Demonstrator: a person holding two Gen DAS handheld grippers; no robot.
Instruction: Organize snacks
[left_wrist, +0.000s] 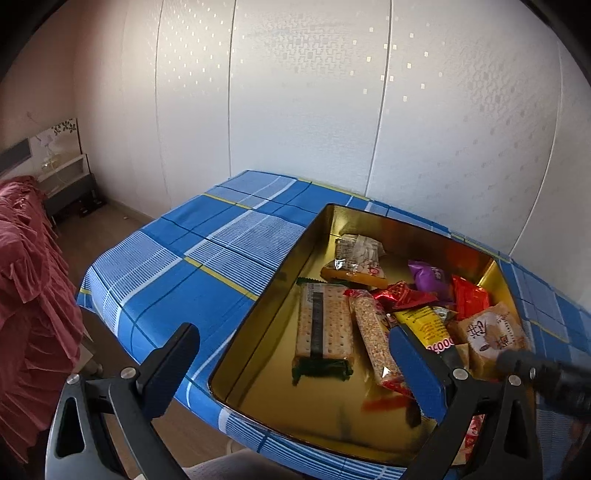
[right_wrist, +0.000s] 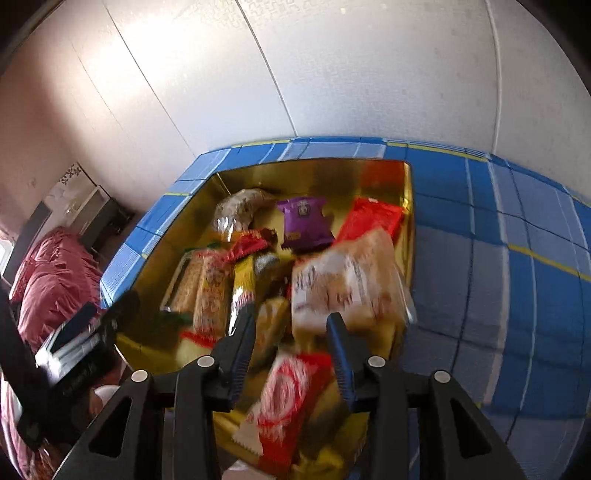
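Motion blur smeared our right-wrist view, so the pale crinkly packet (right_wrist: 343, 280) just past our right gripper (right_wrist: 291, 325) was hard to read; the jaws stood partly apart, apparently gripping nothing. Our left gripper (left_wrist: 291, 343) gaped wide and empty over the gold metal tin (left_wrist: 258, 321), where glossy snack wrappers lay heaped on the blue checked cloth (left_wrist: 177, 258).

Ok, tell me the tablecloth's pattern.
Blue plaid tablecloth with white bands and thin yellow lines, clearest in the left wrist view.
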